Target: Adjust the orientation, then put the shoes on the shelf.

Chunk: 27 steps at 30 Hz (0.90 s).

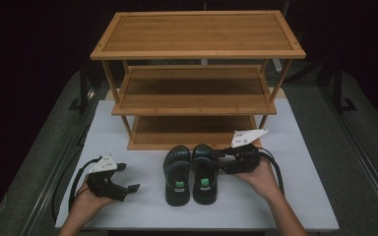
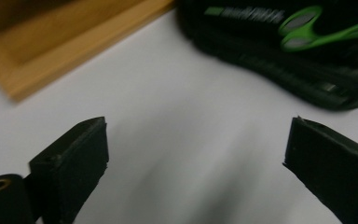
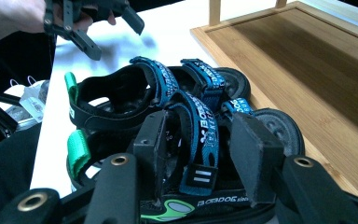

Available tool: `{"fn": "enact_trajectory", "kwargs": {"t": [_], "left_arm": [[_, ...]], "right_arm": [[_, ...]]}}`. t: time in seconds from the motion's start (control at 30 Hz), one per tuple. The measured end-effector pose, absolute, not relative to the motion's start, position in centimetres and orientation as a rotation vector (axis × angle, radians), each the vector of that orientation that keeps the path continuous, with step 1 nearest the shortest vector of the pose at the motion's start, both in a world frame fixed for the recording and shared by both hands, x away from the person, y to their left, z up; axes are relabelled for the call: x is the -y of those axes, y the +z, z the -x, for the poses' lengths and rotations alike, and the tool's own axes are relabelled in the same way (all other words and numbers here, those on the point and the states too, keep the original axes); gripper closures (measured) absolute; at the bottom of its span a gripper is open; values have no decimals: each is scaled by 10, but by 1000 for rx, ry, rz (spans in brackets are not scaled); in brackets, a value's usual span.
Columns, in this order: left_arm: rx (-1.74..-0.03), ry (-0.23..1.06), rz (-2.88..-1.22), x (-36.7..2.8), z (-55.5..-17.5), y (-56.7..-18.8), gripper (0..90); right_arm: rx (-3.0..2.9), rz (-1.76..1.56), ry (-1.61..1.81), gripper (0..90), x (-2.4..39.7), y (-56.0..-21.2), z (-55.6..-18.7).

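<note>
Sandals [image 1: 192, 173] lie side by side, toes toward the shelf [image 1: 197, 103]; my right gripper [image 3: 200, 154] straddles the nearer sandal's strap [image 3: 200, 135], jaws apart, unclamped; left gripper [image 1: 128, 178] stands apart, open.

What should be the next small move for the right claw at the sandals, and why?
Probably close the right claw on the blue strap of the nearer sandal. Its jaws stand on either side of that strap with gaps left, so nothing is gripped yet. The pair lies before the wooden rack, whose shelves are bare. The left claw is open, away from the sandals.
</note>
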<state>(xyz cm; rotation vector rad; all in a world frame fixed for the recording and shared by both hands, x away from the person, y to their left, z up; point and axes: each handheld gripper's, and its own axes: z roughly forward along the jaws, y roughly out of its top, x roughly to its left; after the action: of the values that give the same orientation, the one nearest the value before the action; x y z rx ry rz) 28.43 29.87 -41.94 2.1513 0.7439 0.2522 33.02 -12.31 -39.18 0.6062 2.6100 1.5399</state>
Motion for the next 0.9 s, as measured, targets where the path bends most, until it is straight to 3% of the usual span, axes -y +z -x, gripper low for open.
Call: {"fn": "enact_trajectory", "kwargs": {"t": [0.07, 0.13, 0.23, 0.57, 0.8, 0.9], "left_arm": [[-706, 225, -2144, -292, -285, -413, 143], [-668, 202, -2132, -280, -287, -404, 144], [-597, 166, -2133, -264, -292, -394, 225], [-474, 127, -2166, -217, -311, -387, 337], [-454, 81, -2191, -204, -321, -398, 499], [-454, 66, -2188, -203, -324, -401, 605]], "right_arm": [[-2609, -604, 1540, 556, 123, -392, -329], [-2614, -604, 1536, 555, 123, -392, -329], [-2615, -604, 1541, 558, 123, -392, -328], [-2641, -612, 1522, 563, 120, -396, -329], [-2670, -623, 1474, 582, 116, -402, -332], [-2688, -630, 1456, 643, 114, -406, -333]]}}
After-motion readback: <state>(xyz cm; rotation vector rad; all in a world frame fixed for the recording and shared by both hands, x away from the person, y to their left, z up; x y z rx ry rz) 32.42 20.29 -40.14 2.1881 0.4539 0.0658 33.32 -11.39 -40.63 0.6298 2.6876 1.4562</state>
